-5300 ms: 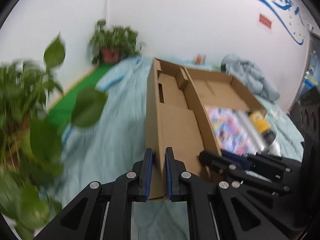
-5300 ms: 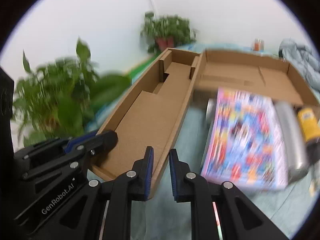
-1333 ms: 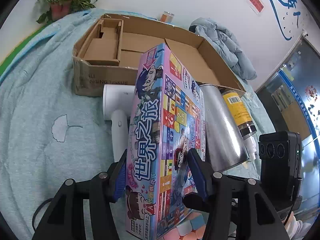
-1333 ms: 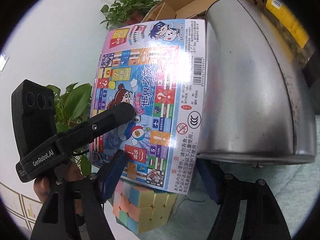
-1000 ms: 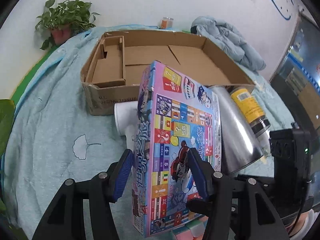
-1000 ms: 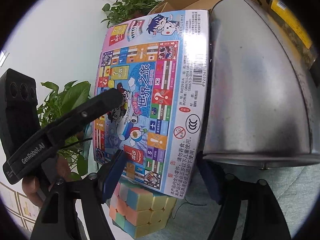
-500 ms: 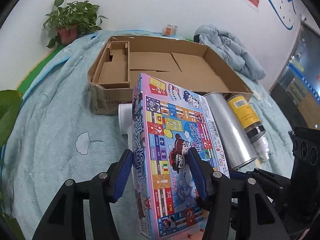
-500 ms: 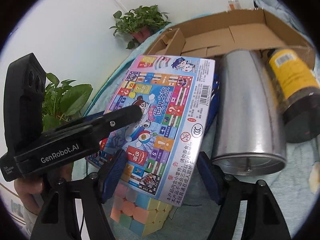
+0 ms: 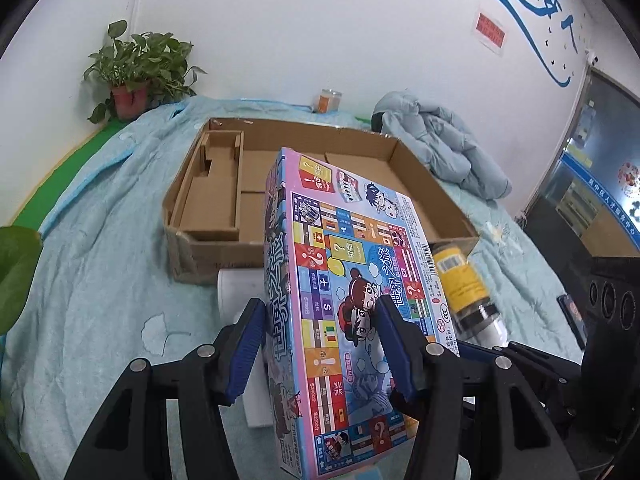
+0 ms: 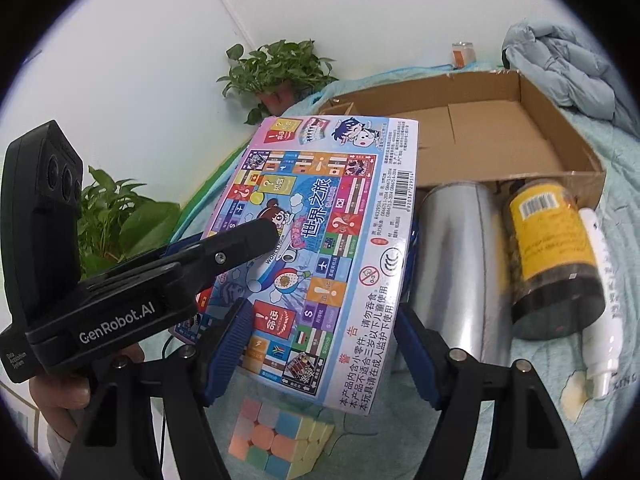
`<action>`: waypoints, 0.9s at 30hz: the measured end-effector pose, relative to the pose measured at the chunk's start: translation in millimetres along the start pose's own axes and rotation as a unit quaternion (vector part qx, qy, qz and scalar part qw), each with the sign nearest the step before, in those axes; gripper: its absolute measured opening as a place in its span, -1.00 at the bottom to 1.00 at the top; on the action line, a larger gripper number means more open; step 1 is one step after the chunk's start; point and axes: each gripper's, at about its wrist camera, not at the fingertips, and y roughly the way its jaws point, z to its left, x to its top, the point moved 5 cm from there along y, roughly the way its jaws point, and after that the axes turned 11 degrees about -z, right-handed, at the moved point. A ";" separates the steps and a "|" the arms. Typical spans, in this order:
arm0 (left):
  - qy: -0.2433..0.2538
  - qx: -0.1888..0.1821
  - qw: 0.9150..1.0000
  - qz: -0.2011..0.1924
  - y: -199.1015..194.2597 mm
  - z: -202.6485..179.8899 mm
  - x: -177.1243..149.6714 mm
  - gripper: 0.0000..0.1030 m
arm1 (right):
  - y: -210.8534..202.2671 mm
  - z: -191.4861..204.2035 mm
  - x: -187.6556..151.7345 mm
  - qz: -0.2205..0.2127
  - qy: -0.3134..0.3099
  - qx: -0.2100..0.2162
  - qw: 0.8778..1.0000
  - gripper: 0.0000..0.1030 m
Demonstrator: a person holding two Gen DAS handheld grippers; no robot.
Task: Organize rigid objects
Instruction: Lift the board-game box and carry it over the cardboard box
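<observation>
Colourful game box (image 9: 344, 320) sits clamped in the left gripper (image 9: 320, 344), tilted up in front of the cardboard box (image 9: 208, 216) on the bed. From the right wrist, the right gripper (image 10: 320, 354) pinches its near end, above a pastel cube (image 10: 276, 436).

1. Both views were bright and evenly lit, with soft, faint shadows
2. Fisheye distortion bent the white wall (image 9: 320, 32) and left black corners
3. A glare streak ran down the silver cylinder (image 10: 460, 264)
4. The centre was sharp; the edge leaf (image 9: 16, 272) and the pastel cube (image 10: 276, 440) were soft
</observation>
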 end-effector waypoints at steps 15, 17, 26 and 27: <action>-0.024 -0.004 0.999 -0.021 87.8 26.1 92.7 0.05 | 57.3 -24.7 85.3 0.009 -0.025 -0.027 0.999 0.40; -0.032 -0.005 0.999 -0.021 102.4 35.8 104.5 0.05 | 65.6 -26.2 95.5 0.015 -0.032 -0.028 0.999 0.40; -0.025 0.020 0.999 0.020 182.6 65.9 128.9 0.05 | 127.7 -50.5 121.2 0.091 -0.036 -0.015 0.995 0.40; -0.025 0.022 0.999 0.025 189.1 68.2 128.4 0.05 | 135.1 -54.5 121.6 0.101 -0.034 -0.014 0.994 0.40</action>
